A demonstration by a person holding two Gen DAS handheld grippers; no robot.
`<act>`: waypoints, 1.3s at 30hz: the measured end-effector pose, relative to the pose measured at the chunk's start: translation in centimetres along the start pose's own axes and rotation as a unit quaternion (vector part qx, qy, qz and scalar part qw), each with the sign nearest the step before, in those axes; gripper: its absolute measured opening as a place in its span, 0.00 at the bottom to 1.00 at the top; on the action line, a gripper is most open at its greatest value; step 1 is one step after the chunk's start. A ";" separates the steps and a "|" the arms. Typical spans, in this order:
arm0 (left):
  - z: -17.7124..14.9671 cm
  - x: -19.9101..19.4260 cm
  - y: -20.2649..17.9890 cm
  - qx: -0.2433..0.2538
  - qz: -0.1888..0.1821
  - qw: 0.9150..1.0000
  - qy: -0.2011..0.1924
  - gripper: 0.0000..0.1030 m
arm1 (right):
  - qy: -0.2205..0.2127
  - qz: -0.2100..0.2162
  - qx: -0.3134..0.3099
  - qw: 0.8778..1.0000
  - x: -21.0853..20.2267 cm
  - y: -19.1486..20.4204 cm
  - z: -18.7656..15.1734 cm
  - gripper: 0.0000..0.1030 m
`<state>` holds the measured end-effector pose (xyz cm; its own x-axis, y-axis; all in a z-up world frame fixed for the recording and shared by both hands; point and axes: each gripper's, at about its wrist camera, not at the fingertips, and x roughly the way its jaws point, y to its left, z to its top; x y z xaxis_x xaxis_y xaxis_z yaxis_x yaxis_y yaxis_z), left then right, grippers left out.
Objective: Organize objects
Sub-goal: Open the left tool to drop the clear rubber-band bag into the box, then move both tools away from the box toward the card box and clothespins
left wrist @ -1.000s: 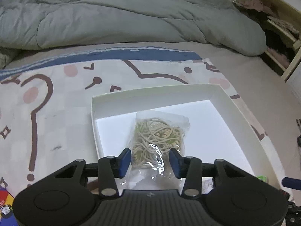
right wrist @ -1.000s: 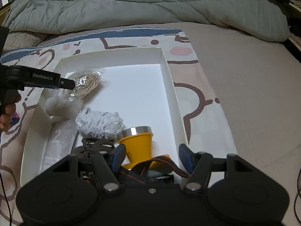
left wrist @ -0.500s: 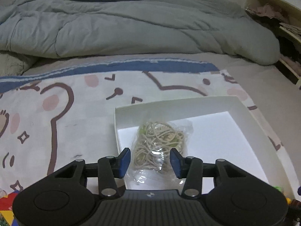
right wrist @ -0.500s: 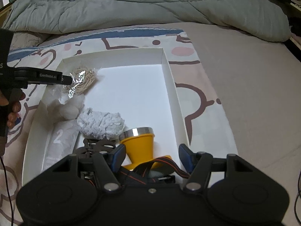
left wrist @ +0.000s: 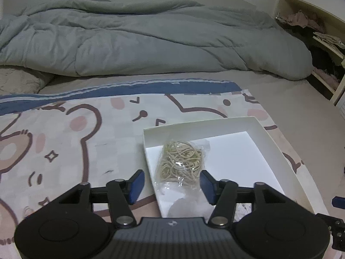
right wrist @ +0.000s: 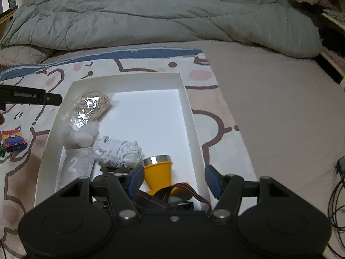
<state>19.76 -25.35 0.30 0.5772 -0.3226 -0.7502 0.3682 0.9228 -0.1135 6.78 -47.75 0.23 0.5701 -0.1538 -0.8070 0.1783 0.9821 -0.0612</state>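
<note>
Left gripper [left wrist: 170, 184] has let go and lifted back from the bag [left wrist: 182, 161].
Its fingers are spreading, empty; bag lies in the box [right wrist: 187, 108]. Right gripper [right wrist: 172, 180] hangs apart, empty.

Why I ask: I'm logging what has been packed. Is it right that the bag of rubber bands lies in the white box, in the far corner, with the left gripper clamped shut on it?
Not quite. The bag of rubber bands does lie in the white box's far corner, but the left gripper is not clamped on it: its jaws are opening, pads clear of the bag, as the left wrist view shows.
</note>
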 end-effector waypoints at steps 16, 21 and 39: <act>-2.8 -8.1 1.3 0.033 0.039 0.998 -0.024 0.95 | -0.035 -0.001 0.055 0.998 -4.8 0.4 -0.5 0.69; -3.7 -9.9 1.2 0.034 0.035 0.998 -0.030 0.99 | -0.042 0.003 0.070 0.997 -5.8 0.6 -0.8 0.72; -6.7 -11.1 1.4 0.037 0.038 0.998 -0.018 1.00 | -0.071 -0.030 0.079 0.994 -7.9 0.2 -3.3 1.00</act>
<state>9.01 -19.04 4.12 0.6312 -0.2608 -0.7304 0.3750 0.9270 -0.0070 -0.35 -45.95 4.60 0.6597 -0.2368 -0.7132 0.3326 0.9430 -0.0055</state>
